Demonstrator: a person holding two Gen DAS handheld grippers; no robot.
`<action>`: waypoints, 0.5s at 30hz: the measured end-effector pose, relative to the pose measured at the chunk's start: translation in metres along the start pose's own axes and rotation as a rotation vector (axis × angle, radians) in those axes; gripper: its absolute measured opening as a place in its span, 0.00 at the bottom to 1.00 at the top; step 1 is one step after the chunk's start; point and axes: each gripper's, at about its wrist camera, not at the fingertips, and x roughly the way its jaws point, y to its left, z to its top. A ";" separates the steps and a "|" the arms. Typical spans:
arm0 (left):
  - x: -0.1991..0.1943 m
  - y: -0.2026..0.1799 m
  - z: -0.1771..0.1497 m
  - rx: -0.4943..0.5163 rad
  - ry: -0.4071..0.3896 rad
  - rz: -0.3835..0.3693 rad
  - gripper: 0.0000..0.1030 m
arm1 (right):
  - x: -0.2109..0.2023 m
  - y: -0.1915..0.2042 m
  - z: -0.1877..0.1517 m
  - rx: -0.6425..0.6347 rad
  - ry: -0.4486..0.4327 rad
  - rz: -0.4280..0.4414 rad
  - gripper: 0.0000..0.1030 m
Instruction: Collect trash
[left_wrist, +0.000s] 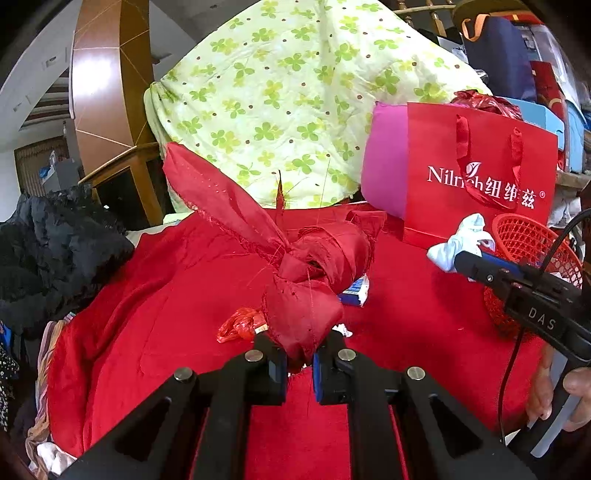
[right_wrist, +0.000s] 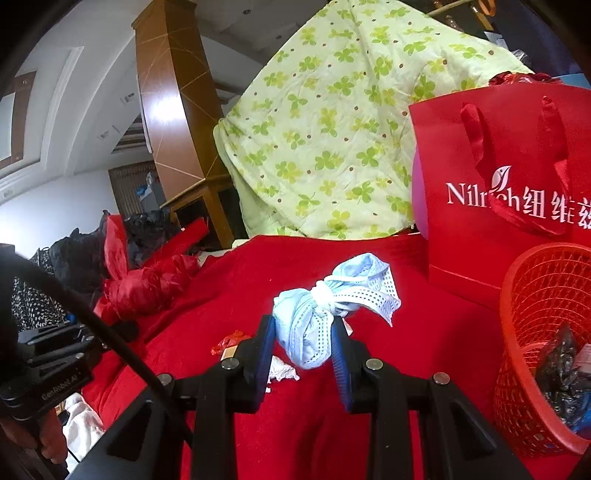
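Left gripper (left_wrist: 300, 360) pinches a knotted red cloth (left_wrist: 306, 280); right gripper (right_wrist: 303, 350) clamps a blue rag (right_wrist: 325, 306), basket (right_wrist: 532, 295) at three o'clock.

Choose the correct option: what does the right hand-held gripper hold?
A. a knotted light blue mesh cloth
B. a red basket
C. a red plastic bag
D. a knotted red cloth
A: in the right wrist view the right hand-held gripper has its blue pads pressed on both sides of the knotted light blue mesh cloth, which is raised above the red cover.
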 end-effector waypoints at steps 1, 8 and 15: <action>0.000 -0.002 0.001 0.004 0.000 -0.004 0.10 | -0.003 -0.001 0.001 0.003 -0.006 -0.001 0.30; 0.000 -0.015 0.006 0.026 -0.002 -0.018 0.10 | -0.012 -0.008 0.005 0.009 -0.036 -0.010 0.30; 0.002 -0.029 0.010 0.049 0.004 -0.040 0.10 | -0.025 -0.015 0.009 0.014 -0.067 -0.020 0.30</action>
